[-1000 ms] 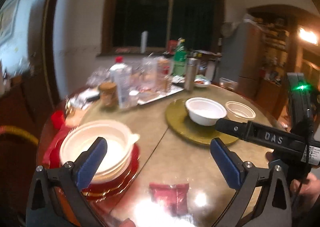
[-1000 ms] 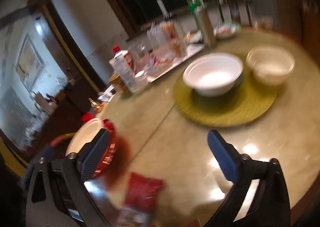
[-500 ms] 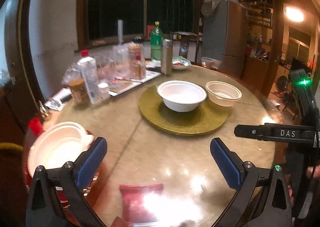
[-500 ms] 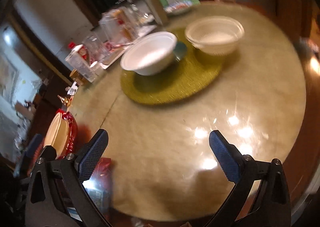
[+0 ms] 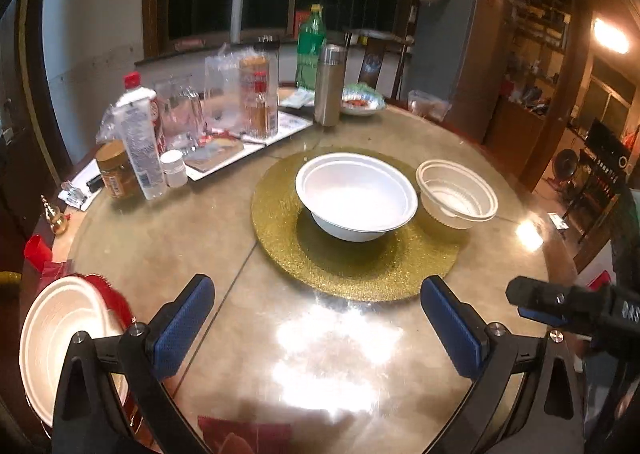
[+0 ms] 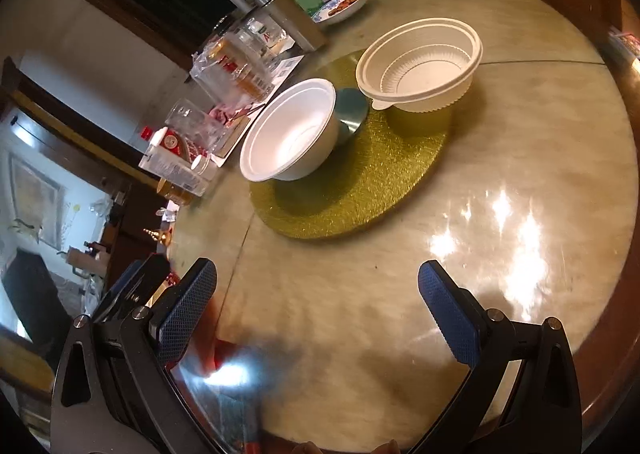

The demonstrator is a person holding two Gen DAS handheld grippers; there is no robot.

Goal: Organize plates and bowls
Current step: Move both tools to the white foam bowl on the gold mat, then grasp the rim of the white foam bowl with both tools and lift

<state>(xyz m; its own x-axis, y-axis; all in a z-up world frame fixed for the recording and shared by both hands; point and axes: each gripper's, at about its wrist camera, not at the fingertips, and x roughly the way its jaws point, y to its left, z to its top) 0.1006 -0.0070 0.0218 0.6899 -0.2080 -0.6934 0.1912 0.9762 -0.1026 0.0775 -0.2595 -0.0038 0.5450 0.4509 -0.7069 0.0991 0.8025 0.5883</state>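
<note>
A white foam bowl stands on a round gold mat in the middle of the table. A ribbed cream plastic bowl sits at the mat's right edge. At the near left, white bowls stacked on a red plate rest by the table edge. My left gripper is open and empty, hovering short of the mat. My right gripper is open too, nothing between its pads; it shows in the left wrist view as a black arm at the right.
Bottles, jars and plastic bags crowd a tray at the table's far left. A steel flask and a dish of food stand at the back. A red packet lies at the near edge. A small dark saucer sits behind the foam bowl.
Both grippers have swung right, away from the red plate stack and toward the gold mat. The right gripper tilted so that both bowls now sit centred in its view. Nothing was grasped.
</note>
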